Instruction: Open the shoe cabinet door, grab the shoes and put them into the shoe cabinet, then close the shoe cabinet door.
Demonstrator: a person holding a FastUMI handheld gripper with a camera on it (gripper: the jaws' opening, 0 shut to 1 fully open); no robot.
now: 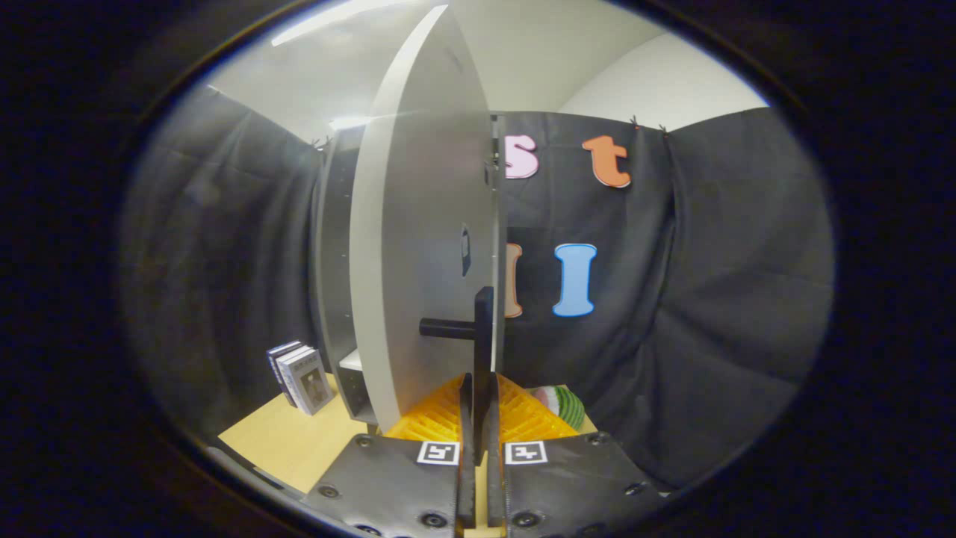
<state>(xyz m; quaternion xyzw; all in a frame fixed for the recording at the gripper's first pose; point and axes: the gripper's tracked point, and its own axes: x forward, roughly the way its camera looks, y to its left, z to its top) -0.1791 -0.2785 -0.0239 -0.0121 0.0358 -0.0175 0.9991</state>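
Gripper (pixel 478 418) clamping the door handle (pixel 482 329) at frame centre
You're gripping it — cabinet door (pixel 418 246) swung open, edge-on.

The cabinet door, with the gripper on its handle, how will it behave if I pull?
The cabinet door looks like a stiff flat panel, so it should swing on its hinges, not flex. The gripper is shut on the thin black handle; that handle looks smooth, so the fingers might slip. The cabinet is tall and may rock.
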